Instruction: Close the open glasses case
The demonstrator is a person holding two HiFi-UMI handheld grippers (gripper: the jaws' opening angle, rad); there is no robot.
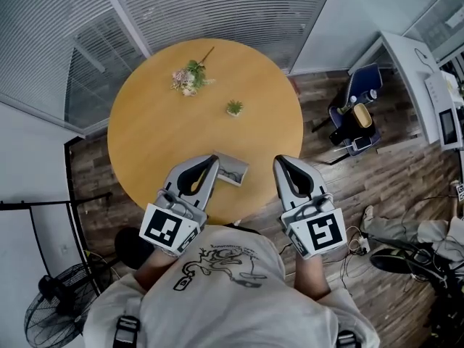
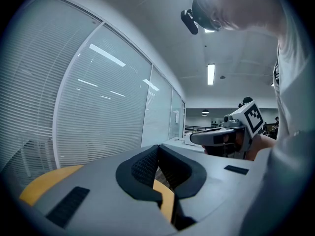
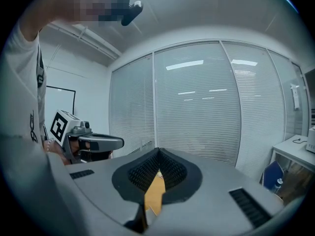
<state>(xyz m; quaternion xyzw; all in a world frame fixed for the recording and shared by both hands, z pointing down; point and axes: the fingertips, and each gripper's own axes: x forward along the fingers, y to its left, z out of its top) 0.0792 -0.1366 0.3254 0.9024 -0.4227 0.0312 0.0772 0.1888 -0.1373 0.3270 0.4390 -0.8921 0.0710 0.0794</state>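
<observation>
In the head view, a small grey glasses case (image 1: 233,170) lies near the front edge of the round wooden table (image 1: 159,129); I cannot tell how far its lid stands open. My left gripper (image 1: 212,160) is held level with its tips just left of the case, and its jaws are shut and empty. The right gripper (image 1: 279,162) hovers over the table's front right edge, a little apart from the case, also shut on nothing. The left gripper view shows my left gripper (image 2: 158,147) with its tips meeting. In the right gripper view my right gripper (image 3: 158,152) is likewise shut.
A flower sprig (image 1: 190,77) and a small green plant (image 1: 233,108) lie further back on the table. A blue chair (image 1: 357,114) loaded with objects stands at the right, a floor fan (image 1: 54,307) at the lower left. Glass walls with blinds surround the back.
</observation>
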